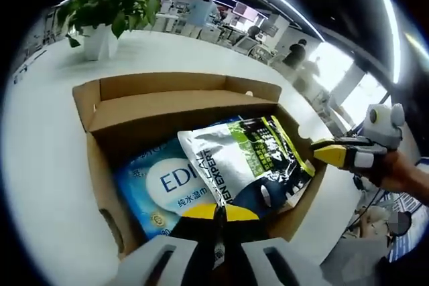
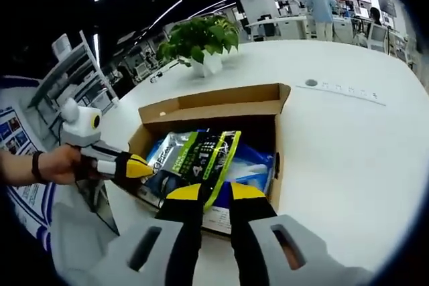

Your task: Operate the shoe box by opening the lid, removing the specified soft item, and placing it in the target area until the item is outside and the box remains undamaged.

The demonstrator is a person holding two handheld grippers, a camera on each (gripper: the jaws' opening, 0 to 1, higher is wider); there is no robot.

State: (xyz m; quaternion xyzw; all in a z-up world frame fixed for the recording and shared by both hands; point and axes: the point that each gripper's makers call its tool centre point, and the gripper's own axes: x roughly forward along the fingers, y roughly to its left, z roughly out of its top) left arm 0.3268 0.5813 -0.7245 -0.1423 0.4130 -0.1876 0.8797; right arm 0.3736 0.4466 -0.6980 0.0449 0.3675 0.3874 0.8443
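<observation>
Silvery foil with a black-and-green print covers the soft pouch, which lies slanted on top inside the open shoe box, resting over a blue wipes pack; the box lid is folded back, so the contents are exposed on the white table. In the left gripper view the left gripper sits low at the pouch's near edge, its yellow-tipped jaws drawn together; whether they pinch the foil I cannot tell. In the right gripper view the right gripper hovers at the box's near wall, jaws slightly apart and holding nothing, and the same pouch shows ahead of it. By my judgement the pouch is light, limp and slick; it will sag and may slide out of a shallow pinch, so the sealed flat border or a corner is the better hold, taken deep enough to bite the seam; the bulging middle would only squash. The cardboard walls look thin, so lifting straight up and clear of the rim should spare them.
</observation>
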